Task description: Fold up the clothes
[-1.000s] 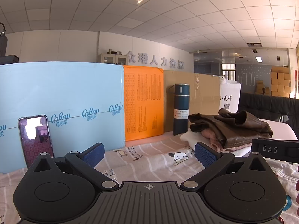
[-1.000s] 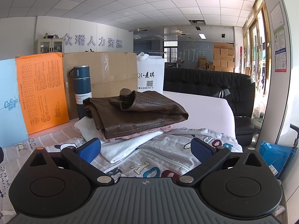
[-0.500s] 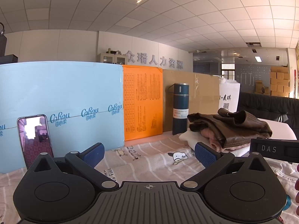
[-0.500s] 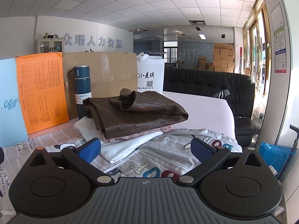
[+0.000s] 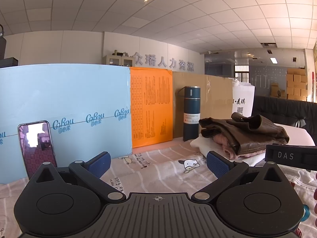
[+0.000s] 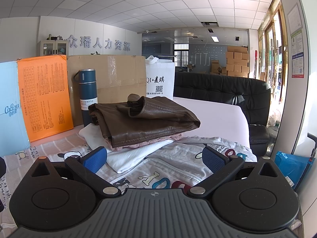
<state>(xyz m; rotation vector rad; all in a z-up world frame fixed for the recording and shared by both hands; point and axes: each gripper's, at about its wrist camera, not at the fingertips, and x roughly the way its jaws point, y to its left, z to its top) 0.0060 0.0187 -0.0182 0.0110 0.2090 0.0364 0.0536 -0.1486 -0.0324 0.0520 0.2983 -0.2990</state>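
A pile of folded clothes sits on the table: a brown leather jacket (image 6: 146, 119) on top, a pink knit (image 6: 174, 137) under it and a white garment (image 6: 134, 154) at the bottom. The pile also shows at the right of the left wrist view (image 5: 245, 132). A grey printed garment (image 6: 170, 170) lies spread in front of the pile, under my right gripper (image 6: 154, 158), which is open and empty. My left gripper (image 5: 158, 162) is open and empty above the cartoon-print table cover (image 5: 158, 170), left of the pile.
A blue vacuum bottle (image 5: 191, 113) stands behind the pile. Light blue (image 5: 65, 103), orange (image 5: 151, 107) and cardboard (image 5: 214, 95) panels wall the back. A phone (image 5: 37, 146) leans on the blue panel. A black sofa (image 6: 221, 91) and white bag (image 6: 160, 81) stand at the right.
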